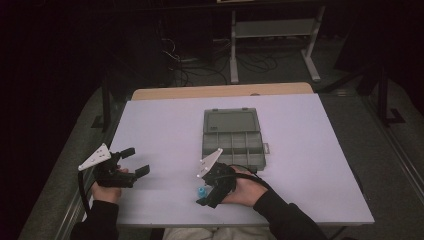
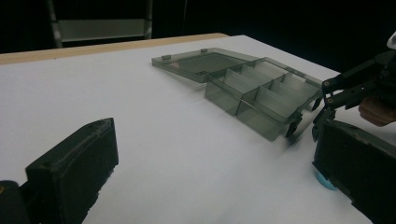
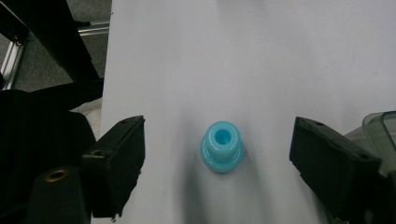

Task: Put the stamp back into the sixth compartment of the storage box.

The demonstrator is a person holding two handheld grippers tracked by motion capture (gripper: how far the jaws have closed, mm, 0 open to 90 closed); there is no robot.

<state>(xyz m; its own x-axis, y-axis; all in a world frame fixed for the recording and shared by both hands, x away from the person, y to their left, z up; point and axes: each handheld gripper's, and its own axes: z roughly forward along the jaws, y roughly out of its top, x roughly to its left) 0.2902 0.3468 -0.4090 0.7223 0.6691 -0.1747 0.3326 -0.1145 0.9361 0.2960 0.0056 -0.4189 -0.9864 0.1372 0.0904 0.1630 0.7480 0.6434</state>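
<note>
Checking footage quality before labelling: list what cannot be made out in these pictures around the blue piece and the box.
- Blue piece: in the high view the right tongs cover most of it; in the left gripper view a black jaw hides all but a sliver.
- Compartment box: its near edge is behind the right tongs in the high view; cut off by the right edge in the right gripper view.
- Compartment contents: too dim to tell.
- Floor beyond the table: too dark.

One small light-blue plastic spool-shaped piece stands on the table; one clear grey plastic compartment box lies open, with one flat lid folded back; one white tabletop under it all; two black two-jaw grippers in play, the left gripper and the right gripper; two hands holding them; one grey metal stand behind.
</note>
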